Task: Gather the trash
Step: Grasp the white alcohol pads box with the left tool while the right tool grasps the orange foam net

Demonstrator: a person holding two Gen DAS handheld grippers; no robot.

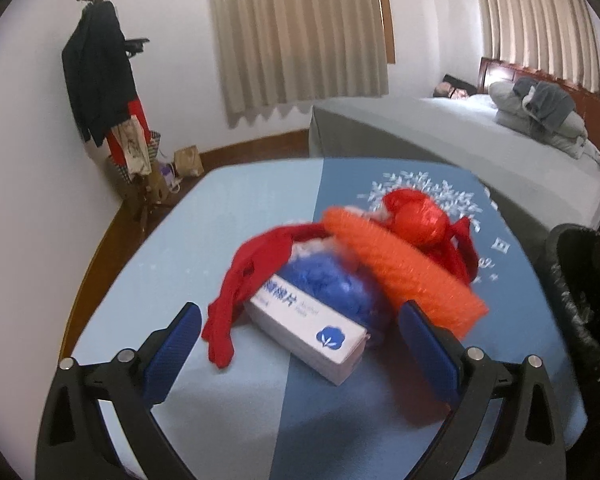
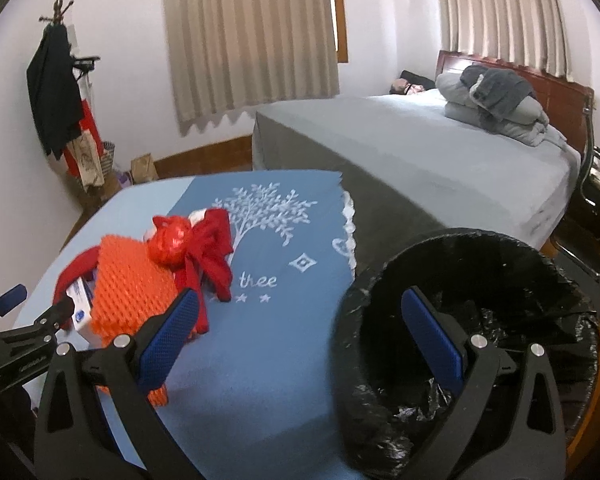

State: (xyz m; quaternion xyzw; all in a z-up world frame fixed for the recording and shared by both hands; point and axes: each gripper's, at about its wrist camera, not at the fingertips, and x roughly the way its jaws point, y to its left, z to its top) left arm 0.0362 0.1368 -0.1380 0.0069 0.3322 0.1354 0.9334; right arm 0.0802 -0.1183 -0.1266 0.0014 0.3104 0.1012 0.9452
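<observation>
Blue cloth covers the counter, with a grey bed behind it and curtains over the windows. Trash sits heaped mid-counter: a white box lying against a blue wad, red plastic strips draped over them, an orange mesh sheet leaning on the pile, and a red ball behind it. The left hand-held gripper is spread wide, empty, its fingers flanking the box. The right hand-held gripper is also released, one finger over the black-lined bin beside the counter.
</observation>
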